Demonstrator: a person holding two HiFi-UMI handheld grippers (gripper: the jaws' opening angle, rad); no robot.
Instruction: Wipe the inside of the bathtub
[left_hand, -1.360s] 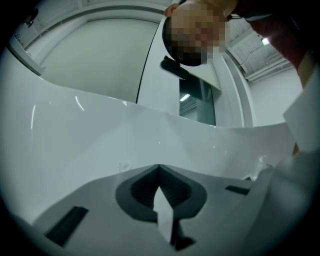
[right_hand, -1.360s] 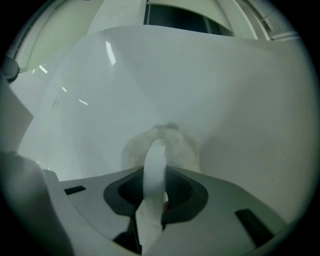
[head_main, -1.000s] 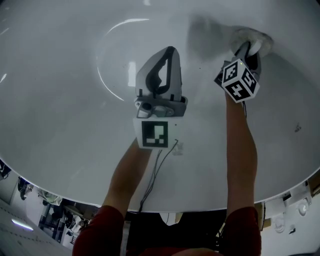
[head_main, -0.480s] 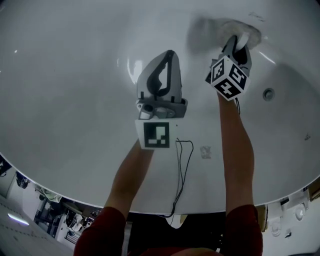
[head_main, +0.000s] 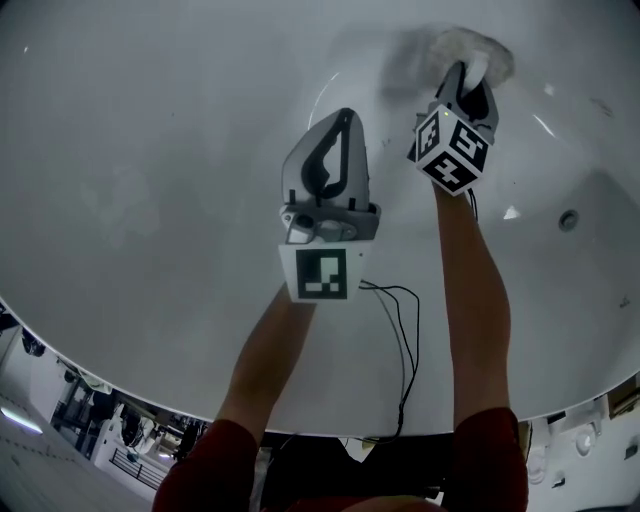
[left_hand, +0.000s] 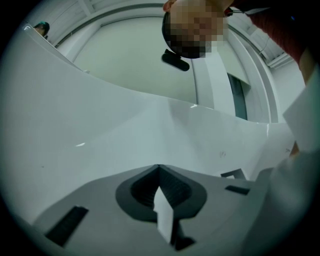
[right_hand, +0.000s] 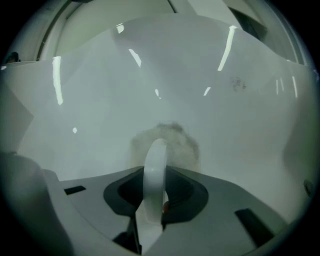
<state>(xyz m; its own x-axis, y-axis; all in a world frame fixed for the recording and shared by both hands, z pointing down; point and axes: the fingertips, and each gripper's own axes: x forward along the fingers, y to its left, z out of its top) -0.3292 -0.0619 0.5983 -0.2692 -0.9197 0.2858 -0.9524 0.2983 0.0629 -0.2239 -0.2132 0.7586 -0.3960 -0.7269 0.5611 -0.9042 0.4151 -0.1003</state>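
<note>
Inside bathtub (head_main: 150, 160): left tool (head_main: 344, 114), right tool (head_main: 470, 78) side by side; scrubber (head_main: 468, 44) at right tool tip, touching bathtub wall.

Counts recorded: one bathtub (head_main: 150, 150). Two grippers: left gripper (head_main: 340, 116) and right gripper (head_main: 470, 78). Two marker cubes: left cube (head_main: 325, 272) and right cube (head_main: 452, 150). One brush (right_hand: 156, 165), with a white handle. One round fitting (head_main: 568, 219) showed in the tub wall. One looped black cable (head_main: 408, 330). Two forearms: left forearm (head_main: 265, 365) and right forearm (head_main: 480, 310).
</note>
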